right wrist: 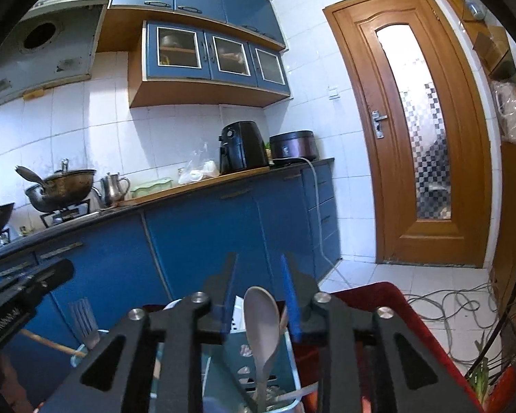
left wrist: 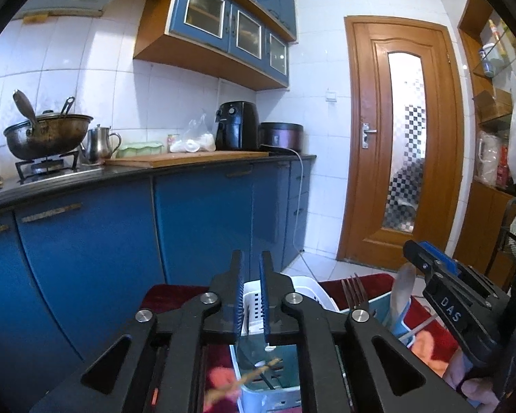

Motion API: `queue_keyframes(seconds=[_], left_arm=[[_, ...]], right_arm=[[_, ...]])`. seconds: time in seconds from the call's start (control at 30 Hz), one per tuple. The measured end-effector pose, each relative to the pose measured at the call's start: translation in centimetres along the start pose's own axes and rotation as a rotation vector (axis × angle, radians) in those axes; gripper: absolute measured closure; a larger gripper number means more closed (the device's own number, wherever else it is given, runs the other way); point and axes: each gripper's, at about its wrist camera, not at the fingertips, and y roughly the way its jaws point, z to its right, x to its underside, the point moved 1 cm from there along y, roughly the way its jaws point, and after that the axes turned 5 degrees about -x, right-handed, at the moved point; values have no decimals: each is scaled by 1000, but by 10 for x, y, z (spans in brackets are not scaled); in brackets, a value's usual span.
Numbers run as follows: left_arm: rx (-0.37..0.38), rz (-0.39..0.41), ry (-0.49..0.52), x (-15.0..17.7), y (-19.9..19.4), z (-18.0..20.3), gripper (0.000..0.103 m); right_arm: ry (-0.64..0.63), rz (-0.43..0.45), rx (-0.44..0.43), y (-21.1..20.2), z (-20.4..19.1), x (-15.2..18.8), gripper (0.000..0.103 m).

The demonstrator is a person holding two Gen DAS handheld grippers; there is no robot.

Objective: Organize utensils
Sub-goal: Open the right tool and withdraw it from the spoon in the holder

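**Kitchen background**

A wok (left wrist: 46,134) sits on the gas stove (left wrist: 48,167), a steel jug (left wrist: 99,144) beside it. Further along the counter stand a black air fryer (left wrist: 236,125) and a rice cooker (left wrist: 281,136). A wooden door (left wrist: 400,144) is closed; cables (right wrist: 457,304) trail over the floor tiles.

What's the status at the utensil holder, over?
Left tool open, empty, above the white caddy. Right tool open, spoon upright between its fingers, bowl up, in the teal holder. Fork already standing. Nothing in the way.

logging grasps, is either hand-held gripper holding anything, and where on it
Neither. The left hand-held gripper has nothing between its pads. The spoon stands loose between the right hand-held gripper's open pads.
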Motion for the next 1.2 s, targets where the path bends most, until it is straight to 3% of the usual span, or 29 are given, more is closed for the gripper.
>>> queue_keyframes(seconds=[0.2,0.8,1.2], left_arm=[[17,-6,-15,-2,-11,-2,73],[27,52,-38,2,-88,-22,68],[17,0,-75,29,-99,-35,67]], right_arm=[[6,-4,-26,-19,-2,-6,70],[31,-127,-47,-76,-10,19,62],[60,-214,-9,-99,-3,51,57]])
